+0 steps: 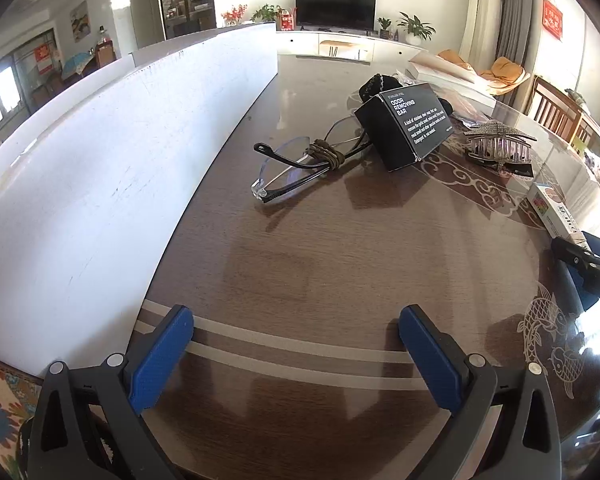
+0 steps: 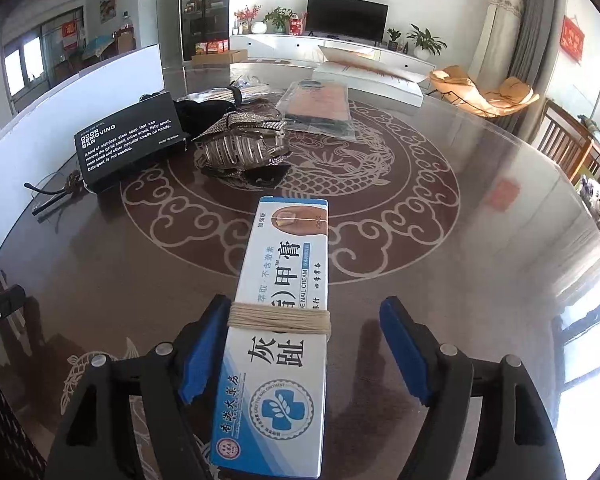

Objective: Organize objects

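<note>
A white and blue nail cream box (image 2: 284, 304) with string wound round it lies between the fingers of my right gripper (image 2: 308, 344). The jaws stand open; the left pad touches the box, the right pad is apart. The box also shows in the left wrist view (image 1: 556, 212). My left gripper (image 1: 296, 344) is open and empty above the brown table (image 1: 320, 272). Ahead of it lie glasses (image 1: 300, 164) tied with a brown cord, a black odor removing bar box (image 1: 408, 124) and a rhinestone hair claw (image 1: 500, 146).
A tall white board (image 1: 120, 152) stands along the table's left side. At the far end are a black pouch (image 2: 200, 108), a clear bag with a dark item (image 2: 320, 108) and a flat white box (image 2: 372, 78). Wooden chairs (image 2: 572, 144) stand at the right.
</note>
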Demonstrator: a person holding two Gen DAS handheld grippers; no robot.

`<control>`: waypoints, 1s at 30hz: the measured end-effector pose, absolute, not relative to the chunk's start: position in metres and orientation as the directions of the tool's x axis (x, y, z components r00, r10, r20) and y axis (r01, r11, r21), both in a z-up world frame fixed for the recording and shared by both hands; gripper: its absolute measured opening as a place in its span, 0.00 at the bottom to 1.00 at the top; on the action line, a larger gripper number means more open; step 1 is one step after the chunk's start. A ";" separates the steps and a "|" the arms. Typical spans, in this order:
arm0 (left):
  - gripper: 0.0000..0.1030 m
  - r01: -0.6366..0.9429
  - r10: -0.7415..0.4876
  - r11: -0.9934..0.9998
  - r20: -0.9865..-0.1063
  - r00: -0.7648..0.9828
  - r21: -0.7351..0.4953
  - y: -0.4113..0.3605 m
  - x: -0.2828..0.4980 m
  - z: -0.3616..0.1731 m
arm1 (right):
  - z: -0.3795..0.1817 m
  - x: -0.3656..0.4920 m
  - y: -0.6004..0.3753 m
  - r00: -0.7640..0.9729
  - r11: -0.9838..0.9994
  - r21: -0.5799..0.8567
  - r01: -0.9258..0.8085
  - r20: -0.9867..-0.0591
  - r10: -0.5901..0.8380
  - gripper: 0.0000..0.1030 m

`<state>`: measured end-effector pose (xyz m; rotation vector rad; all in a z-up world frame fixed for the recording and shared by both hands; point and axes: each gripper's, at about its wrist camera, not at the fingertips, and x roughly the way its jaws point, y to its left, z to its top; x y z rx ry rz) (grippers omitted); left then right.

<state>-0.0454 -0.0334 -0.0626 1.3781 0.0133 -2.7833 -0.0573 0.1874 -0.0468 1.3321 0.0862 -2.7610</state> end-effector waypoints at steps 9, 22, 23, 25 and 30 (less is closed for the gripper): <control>1.00 0.000 -0.069 -0.996 -0.732 -0.677 0.094 -0.022 -0.090 -0.016 | -0.048 -0.059 0.189 -0.614 -0.997 -0.004 0.080 -0.788 -0.046 0.85; 0.25 -0.190 0.083 -0.981 -0.841 -0.535 0.024 -0.011 -0.157 -0.046 | -0.048 -0.059 0.189 -0.614 -0.997 -0.008 0.079 -0.788 -0.042 0.86; 0.25 -0.195 0.097 -0.981 -0.838 -0.537 0.012 -0.008 -0.145 -0.047 | -0.048 -0.059 0.189 -0.614 -0.997 -0.008 0.079 -0.788 -0.042 0.86; 0.25 -0.216 0.119 -0.976 -0.827 -0.550 0.004 0.001 -0.113 -0.047 | -0.048 -0.059 0.189 -0.614 -0.997 -0.007 0.079 -0.788 -0.043 0.86; 0.61 -0.185 0.100 -0.983 -0.813 -0.573 0.009 0.014 -0.062 -0.050 | -0.048 -0.058 0.189 -0.614 -0.997 -0.008 0.079 -0.788 -0.042 0.86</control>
